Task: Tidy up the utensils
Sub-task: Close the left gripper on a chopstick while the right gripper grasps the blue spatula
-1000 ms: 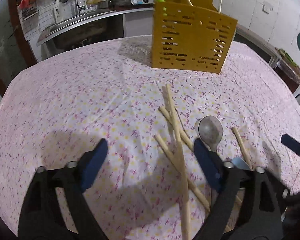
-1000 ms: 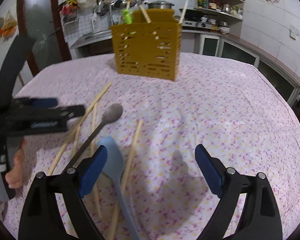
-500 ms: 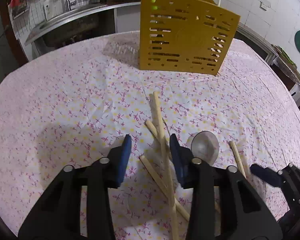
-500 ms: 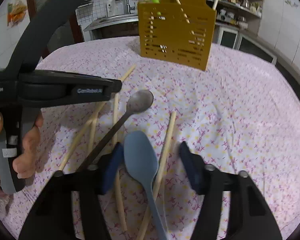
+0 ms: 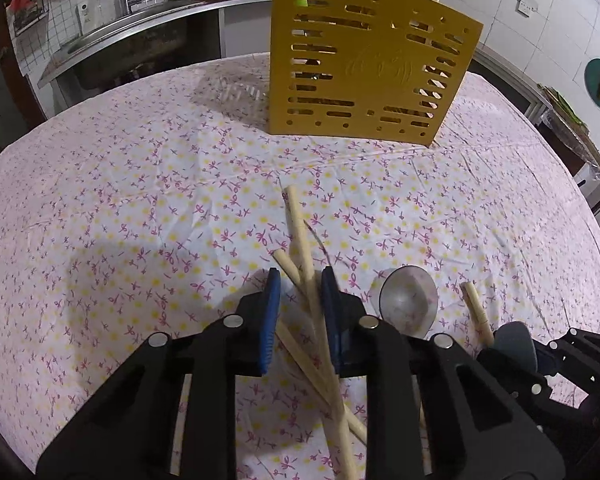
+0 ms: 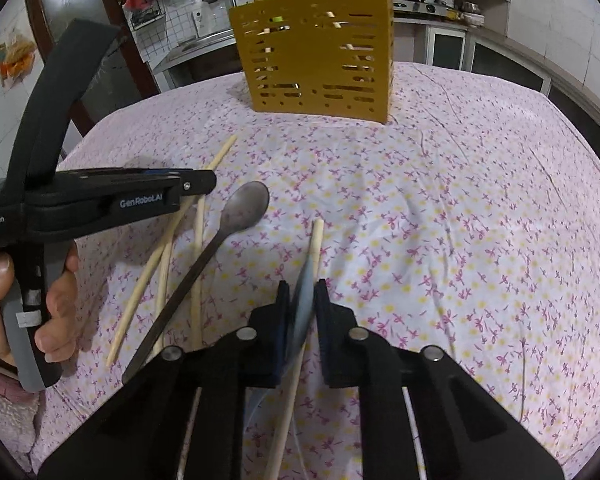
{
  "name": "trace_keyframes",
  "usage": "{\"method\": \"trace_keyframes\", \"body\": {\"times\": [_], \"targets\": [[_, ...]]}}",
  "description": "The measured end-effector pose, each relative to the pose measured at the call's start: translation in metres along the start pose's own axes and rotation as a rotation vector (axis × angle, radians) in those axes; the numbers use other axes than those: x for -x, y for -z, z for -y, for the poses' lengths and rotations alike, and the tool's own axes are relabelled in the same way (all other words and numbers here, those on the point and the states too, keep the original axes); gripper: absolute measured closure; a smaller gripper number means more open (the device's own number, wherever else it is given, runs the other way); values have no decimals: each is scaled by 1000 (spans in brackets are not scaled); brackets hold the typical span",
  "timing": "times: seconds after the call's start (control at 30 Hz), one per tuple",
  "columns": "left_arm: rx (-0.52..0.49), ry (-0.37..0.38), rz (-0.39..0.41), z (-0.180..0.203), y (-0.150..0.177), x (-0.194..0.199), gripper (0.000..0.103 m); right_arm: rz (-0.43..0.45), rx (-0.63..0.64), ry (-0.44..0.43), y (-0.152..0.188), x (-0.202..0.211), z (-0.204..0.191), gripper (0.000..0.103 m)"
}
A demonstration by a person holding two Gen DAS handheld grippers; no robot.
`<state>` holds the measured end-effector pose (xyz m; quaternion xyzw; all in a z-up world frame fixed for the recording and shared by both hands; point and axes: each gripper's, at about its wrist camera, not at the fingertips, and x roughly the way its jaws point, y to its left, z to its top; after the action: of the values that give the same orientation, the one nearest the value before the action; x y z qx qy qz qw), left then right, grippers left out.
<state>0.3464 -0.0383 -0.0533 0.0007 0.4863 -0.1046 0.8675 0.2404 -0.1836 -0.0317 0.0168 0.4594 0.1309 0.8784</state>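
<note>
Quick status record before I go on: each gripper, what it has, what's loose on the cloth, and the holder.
left gripper: fingers have just been closing; chopsticks between them, grip not certain
right gripper: fingers have just closed on the blue spoon, which stands on edge
loose on cloth: metal spoon, one chopstick beside the blue spoon, more chopsticks by the left gripper
holder: yellow slotted box, upright at the far side of the table, some utensils already in it
tablecloth: pink floral
</note>
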Motion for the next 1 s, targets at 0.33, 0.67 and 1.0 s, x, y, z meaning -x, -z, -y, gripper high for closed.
{"method": "trace_keyframes", "body": {"times": [0.33,0.67,1.0], "targets": [[23,14,-2,-6,-3,2,94,0,-46,-44,-5,5,11,93],[52,38,28,-19,5,19,99,-2,-81,-75,-6,7,24,94],[48,82,48,-22,13,45,99,3,-93,-86,-13,16,30,94]]}}
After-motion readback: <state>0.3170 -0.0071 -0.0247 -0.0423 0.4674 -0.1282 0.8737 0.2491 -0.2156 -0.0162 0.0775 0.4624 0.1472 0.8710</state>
